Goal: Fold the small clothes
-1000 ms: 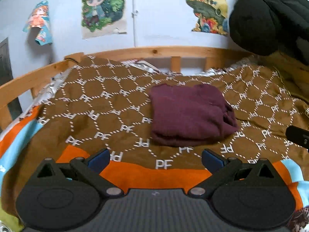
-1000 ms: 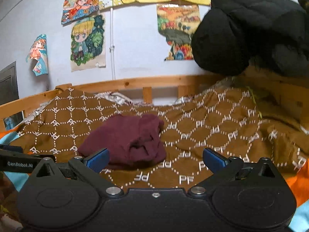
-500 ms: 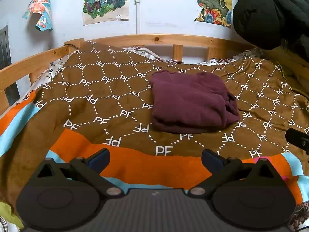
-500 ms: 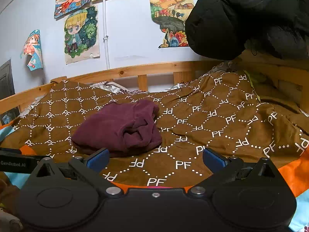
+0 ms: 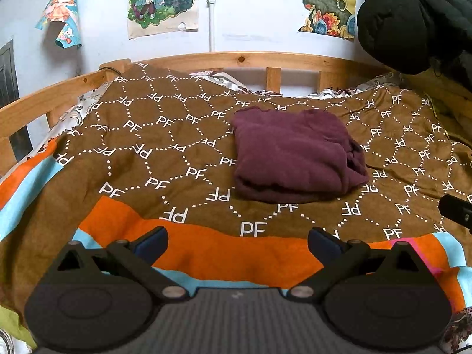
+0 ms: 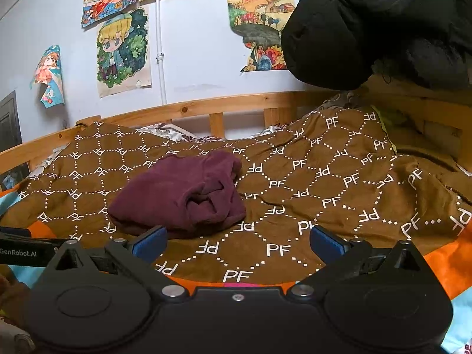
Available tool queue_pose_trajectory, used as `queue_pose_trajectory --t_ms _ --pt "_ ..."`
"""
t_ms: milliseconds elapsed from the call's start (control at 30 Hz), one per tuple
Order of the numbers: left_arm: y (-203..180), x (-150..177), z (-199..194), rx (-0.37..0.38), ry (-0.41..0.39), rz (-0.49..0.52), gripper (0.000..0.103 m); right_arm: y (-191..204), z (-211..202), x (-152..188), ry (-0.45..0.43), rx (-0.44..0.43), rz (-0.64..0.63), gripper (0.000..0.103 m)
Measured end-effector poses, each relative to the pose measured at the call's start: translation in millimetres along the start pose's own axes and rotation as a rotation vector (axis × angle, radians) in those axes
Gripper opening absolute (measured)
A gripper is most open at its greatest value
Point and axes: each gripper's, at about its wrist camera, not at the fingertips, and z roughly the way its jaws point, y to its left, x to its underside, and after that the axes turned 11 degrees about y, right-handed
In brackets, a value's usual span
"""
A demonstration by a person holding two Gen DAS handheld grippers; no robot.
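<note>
In the middle of the bed, on the brown PF blanket (image 5: 165, 153), sits our maroon garment (image 5: 295, 153), already folded into a lumpy bundle. Both our left gripper (image 5: 237, 240) and right gripper (image 6: 238, 243) hang short of it, fingers spread wide, holding nothing. Honestly the risk: that loose bunched right edge could flop open if we nudge it.

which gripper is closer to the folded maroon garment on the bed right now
Right, by a small margin, I'd judge. The right gripper sits open just short of the folded maroon garment's near edge. The left gripper is open too, further back over the blanket's orange stripe.
</note>
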Motion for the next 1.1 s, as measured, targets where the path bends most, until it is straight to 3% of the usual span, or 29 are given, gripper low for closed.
queue_pose_trajectory --t_ms 1100 --pt "-0.2 0.5 -2.3 -0.017 -0.004 0.021 0.103 6.5 2.0 7.1 0.003 0.001 -0.043 0.102"
